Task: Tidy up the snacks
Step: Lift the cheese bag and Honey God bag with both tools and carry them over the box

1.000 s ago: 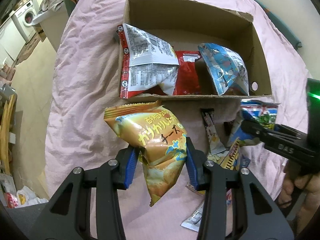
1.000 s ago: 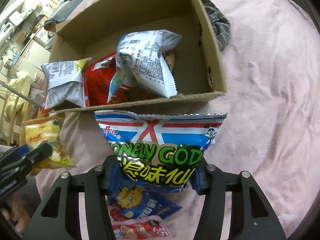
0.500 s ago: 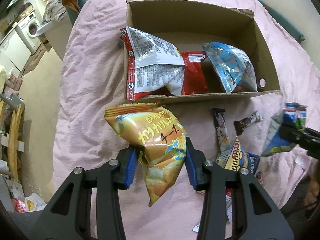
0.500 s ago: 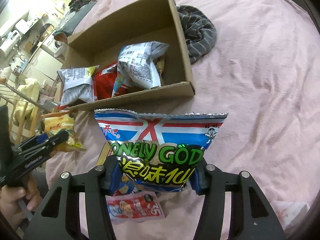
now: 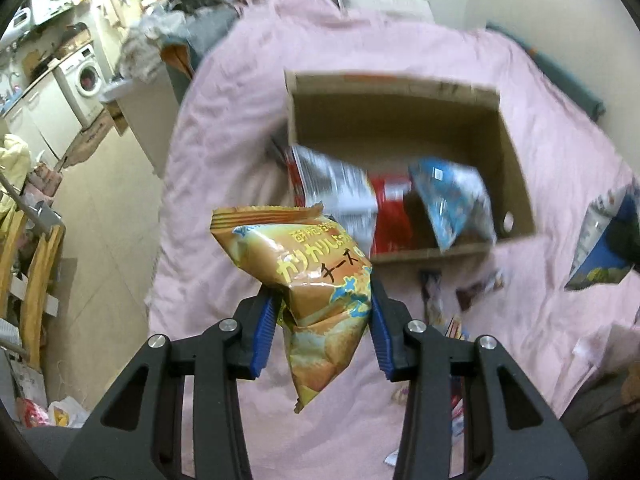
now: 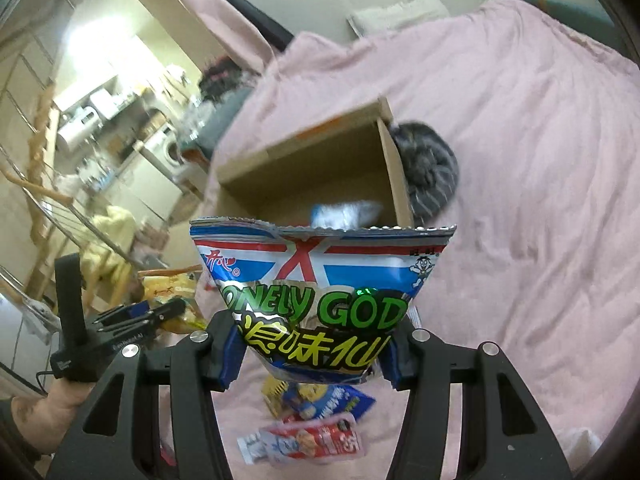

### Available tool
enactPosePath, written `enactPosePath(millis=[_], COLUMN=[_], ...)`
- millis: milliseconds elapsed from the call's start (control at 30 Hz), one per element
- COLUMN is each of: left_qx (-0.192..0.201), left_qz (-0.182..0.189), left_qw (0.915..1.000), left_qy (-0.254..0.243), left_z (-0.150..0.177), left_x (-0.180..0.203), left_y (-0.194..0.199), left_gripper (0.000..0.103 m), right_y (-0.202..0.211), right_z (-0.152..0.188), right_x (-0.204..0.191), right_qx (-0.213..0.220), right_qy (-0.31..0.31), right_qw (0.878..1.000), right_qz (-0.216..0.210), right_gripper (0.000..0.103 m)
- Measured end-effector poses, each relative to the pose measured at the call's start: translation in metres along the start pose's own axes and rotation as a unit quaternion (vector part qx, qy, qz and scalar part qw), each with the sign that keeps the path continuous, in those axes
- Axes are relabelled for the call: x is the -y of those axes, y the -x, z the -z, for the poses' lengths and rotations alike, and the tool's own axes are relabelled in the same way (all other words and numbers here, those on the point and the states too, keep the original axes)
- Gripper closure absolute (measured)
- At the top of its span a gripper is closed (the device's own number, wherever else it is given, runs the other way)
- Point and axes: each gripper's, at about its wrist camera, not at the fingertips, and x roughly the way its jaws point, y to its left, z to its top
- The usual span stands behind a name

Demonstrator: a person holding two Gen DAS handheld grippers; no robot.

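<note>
Gripping snacks — left tool (image 5: 322, 320) (orange bag (image 5: 304, 276))

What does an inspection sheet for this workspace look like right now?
Surface: pink cover, rumpled.
Job's things: box open, bags inside; orange bag and blue bag held off the cover.
Clutter: loose packets on the cover; grey cloth beside the box.
Grippers: left tool shut on orange bag; right tool shut on blue bag.
Cables: thin lead at the left handle.
Surroundings: washer, wooden rack.

Snack bags (image 5: 384, 208) lie in the box (image 5: 400, 120) on the bedspread (image 5: 224, 160); loose packets (image 6: 316, 420) before it
</note>
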Motion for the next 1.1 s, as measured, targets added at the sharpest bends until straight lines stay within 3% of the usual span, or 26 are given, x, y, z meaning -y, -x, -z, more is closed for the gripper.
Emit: enactPosePath(millis=[267, 667, 900, 1000, 1100], left_qx=[0.054, 0.062, 0.003, -0.004, -0.018], left_qz=[0.004, 0.008, 0.0, -0.001, 0.021], left_qw=[0.9985, 0.998, 0.9998, 0.9994, 0.9989], left_qy=[0.012, 0.004, -0.02, -0.034, -0.039], left_z=[-0.034, -0.083, -0.091, -0.088, -0.087], left_x=[-0.011, -0.015, -0.001, 0.008, 0.016], left_y=[0.025, -0.012, -0.075, -0.091, -0.102], left_gripper=[0.066, 0.066, 0.066, 0.066, 0.068], right_y=[0.0, -0.053, -0.097, -0.119, -0.14], right_z=[-0.022, -0.07, -0.091, -0.091, -0.086], right_x=[-0.008, -0.01, -0.013, -0.016, -0.02], right_qx=[0.034, 0.015, -0.014, -0.035, -0.059], right_qy=[-0.009, -0.028, -0.008, 0.001, 0.004], right_qw=[0.999, 0.999, 0.999, 0.999, 0.998], right_qz=[-0.017, 0.008, 0.029, 0.035, 0.026], right_gripper=[0.047, 0.047, 0.047, 0.047, 0.047])
